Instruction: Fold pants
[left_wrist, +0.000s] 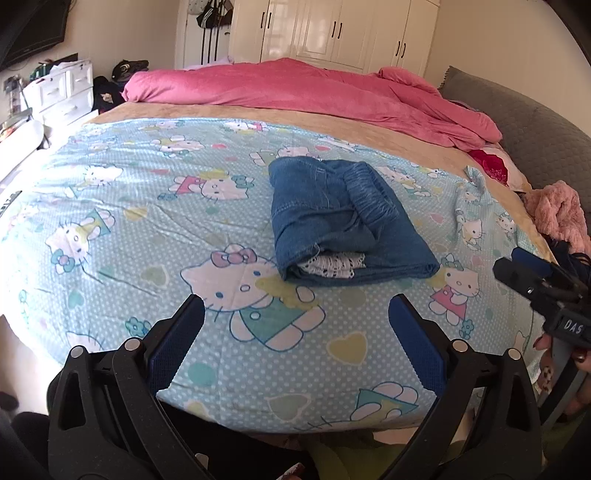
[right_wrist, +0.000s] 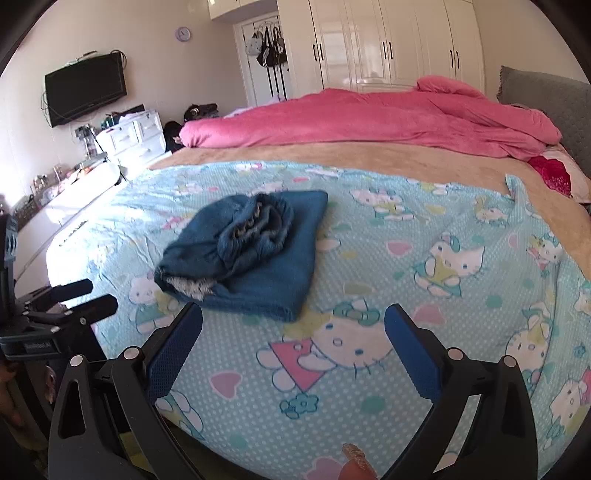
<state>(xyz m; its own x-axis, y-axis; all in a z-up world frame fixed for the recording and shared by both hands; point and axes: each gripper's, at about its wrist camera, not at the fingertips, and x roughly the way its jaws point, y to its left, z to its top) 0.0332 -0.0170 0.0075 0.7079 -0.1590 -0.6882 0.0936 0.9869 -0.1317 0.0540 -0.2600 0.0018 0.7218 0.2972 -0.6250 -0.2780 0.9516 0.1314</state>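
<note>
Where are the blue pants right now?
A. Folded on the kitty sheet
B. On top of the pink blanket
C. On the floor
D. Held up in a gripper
A: the pants lie folded in a bundle on the kitty sheet, with both grippers open and apart from them.

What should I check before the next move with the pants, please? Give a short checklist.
1. Left tongs open, holding nothing: ok.
2. Right tongs open, holding nothing: ok.
3. Pants lie folded on the sheet: ok.
4. Fold is neat: not ok, the waistband is bunched on top and white lining shows at one end.
5. Both tongs are clear of the pants: ok.
6. Layers underneath are even: cannot tell.
</note>
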